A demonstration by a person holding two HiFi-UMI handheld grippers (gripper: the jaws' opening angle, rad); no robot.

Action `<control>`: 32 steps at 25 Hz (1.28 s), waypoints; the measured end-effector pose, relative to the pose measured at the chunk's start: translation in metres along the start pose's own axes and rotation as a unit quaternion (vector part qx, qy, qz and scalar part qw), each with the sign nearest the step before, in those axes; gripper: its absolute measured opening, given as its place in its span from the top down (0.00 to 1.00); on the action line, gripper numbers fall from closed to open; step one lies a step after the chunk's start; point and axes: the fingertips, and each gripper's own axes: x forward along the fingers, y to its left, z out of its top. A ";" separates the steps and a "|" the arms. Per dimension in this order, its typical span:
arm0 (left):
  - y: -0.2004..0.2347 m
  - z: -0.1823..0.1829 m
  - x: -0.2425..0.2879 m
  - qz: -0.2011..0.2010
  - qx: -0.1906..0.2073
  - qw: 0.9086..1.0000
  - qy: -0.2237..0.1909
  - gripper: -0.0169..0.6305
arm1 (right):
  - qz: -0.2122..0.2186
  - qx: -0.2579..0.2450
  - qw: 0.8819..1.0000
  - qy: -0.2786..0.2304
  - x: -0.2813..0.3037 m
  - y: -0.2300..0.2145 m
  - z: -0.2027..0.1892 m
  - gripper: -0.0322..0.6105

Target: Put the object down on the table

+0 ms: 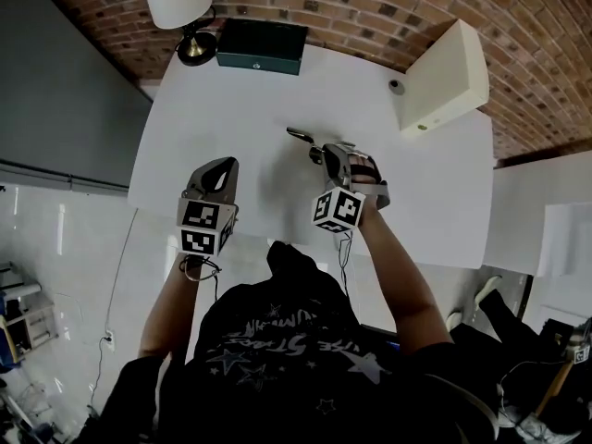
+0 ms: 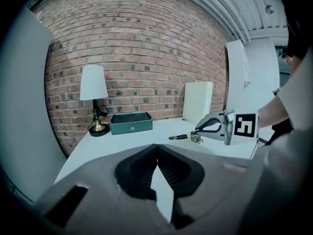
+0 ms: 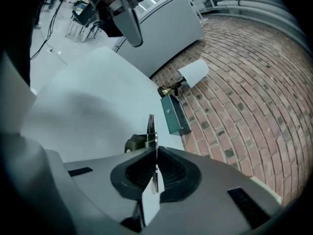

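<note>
You hold two claws over the one white bench point(image 1: 240, 109). Your right claw point(image 3: 155, 155) is clenched on one thin metal tool point(image 3: 151, 129) with a dark handle. The tool sticks out past the claw's tips over the middle of the bench, and I cannot tell whether it touches the top. Your left claw point(image 2: 157, 153) is clenched with nothing in it, apart from the tool on its left. Along the far edge stand one lamp point(image 1: 178, 3), one green box point(image 1: 262, 44) and one white box point(image 1: 444, 77).

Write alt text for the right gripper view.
The right gripper is shut on a thin metal tool with a dark handle, held edge-on over the white table. Beyond, a green box and white-shaded lamp stand against a brick wall.
</note>
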 end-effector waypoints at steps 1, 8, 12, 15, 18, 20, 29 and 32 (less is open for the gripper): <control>0.001 0.000 0.004 0.001 0.000 1.000 0.002 0.94 | 0.004 -0.010 1.000 0.000 0.006 0.001 0.000 0.93; 0.005 -0.003 0.023 0.008 -0.013 1.000 0.014 0.94 | 0.027 -0.044 0.998 0.024 0.037 0.011 -0.004 0.93; 0.006 -0.008 0.027 0.008 -0.017 1.000 0.019 0.94 | 0.033 -0.047 0.998 0.034 0.048 0.016 -0.006 0.93; 0.008 -0.010 0.028 0.008 -0.020 1.000 0.022 0.94 | 0.037 -0.047 0.997 0.040 0.054 0.020 -0.005 0.93; 0.007 -0.011 0.028 0.008 -0.021 0.999 0.023 0.94 | 0.042 -0.051 0.997 0.044 0.058 0.026 -0.006 0.93; 0.007 -0.012 0.028 0.007 -0.021 0.999 0.023 0.94 | 0.043 -0.056 0.997 0.042 0.060 0.029 -0.006 0.93; 0.010 -0.013 0.027 0.008 -0.021 0.999 0.024 0.94 | 0.031 -0.056 0.997 0.045 0.069 0.032 -0.005 0.93; 0.009 -0.015 0.026 0.007 -0.022 0.999 0.024 0.94 | 0.027 -0.052 0.997 0.049 0.069 0.035 -0.005 0.93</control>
